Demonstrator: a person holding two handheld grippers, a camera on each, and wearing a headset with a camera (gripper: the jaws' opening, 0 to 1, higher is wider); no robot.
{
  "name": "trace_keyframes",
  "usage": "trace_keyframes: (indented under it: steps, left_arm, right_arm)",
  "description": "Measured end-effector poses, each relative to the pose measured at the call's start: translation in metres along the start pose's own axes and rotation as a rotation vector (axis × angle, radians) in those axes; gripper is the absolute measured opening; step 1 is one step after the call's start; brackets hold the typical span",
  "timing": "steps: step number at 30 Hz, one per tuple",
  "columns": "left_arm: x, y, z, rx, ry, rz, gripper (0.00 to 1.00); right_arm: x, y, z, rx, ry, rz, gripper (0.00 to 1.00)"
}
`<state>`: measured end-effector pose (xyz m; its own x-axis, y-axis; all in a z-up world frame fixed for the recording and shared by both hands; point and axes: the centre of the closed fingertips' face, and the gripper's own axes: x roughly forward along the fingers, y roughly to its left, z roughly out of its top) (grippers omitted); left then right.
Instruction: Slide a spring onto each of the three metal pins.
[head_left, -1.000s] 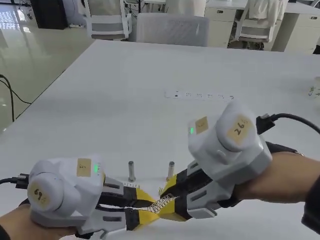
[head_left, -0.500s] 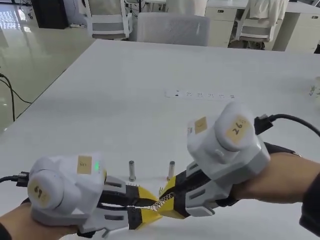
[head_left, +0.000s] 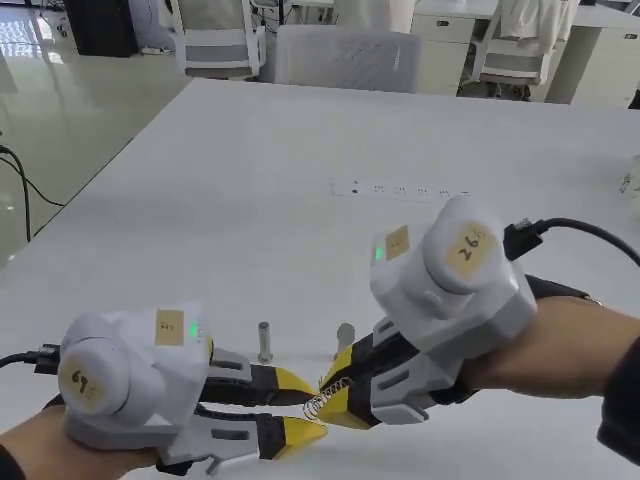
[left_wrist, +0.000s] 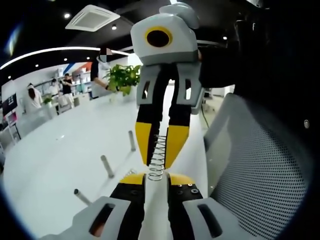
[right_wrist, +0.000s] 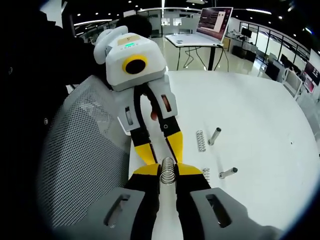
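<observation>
As its own view shows, right gripper is clenched on the spring. The coil is pinched between the yellow tips and seen end-on, axis pointing forward off the jaws.

Opposite, left gripper faces it nose to nose with its jaws released. Its yellow tips are spread and the spring's free end sits in the gap between them; can't tell if it touches either tip. In the left gripper view the spring runs straight ahead from that gap into the right gripper's tips. In the head view both sets of tips meet low over the desk, with the spring slanting between them.

Beyond that, three metal pins stand upright on the desk, ahead and left of the left gripper, in a row, all bare. From the right gripper they sit ahead and to the right. Two show there, with a loose spring lying just beside the farther one.

A grey mesh surface lies to the left of the right gripper, off the desk edge.
</observation>
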<state>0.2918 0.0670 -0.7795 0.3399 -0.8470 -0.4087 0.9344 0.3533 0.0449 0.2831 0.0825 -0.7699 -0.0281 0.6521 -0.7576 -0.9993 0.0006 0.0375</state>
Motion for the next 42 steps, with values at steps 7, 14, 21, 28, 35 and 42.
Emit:
trace_keyframes:
  steps: [7,14,21,28,35,42]
  left_arm:
    - [-0.001,0.005,-0.004,-0.026,-0.002,0.017,0.17]
    - [-0.007,0.011,-0.007,-0.056,-0.009,0.045,0.26]
    - [-0.015,0.017,-0.008,-0.11,-0.03,0.072,0.35]
    - [-0.024,0.019,-0.018,-0.152,-0.02,0.101,0.42]
    - [-0.033,0.024,-0.023,-0.195,-0.027,0.143,0.5]
    - [-0.042,0.027,-0.032,-0.226,-0.026,0.191,0.58]
  right_arm:
    - [-0.005,-0.005,-0.004,0.002,0.011,-0.015,0.09]
    - [-0.013,-0.011,-0.01,0.012,0.022,-0.031,0.09]
    - [-0.019,-0.015,-0.016,0.024,0.033,-0.04,0.09]
    - [-0.025,-0.021,-0.02,0.035,0.037,-0.056,0.09]
    - [-0.03,-0.023,-0.027,0.047,0.05,-0.062,0.09]
    - [-0.039,-0.027,-0.034,0.063,0.058,-0.081,0.09]
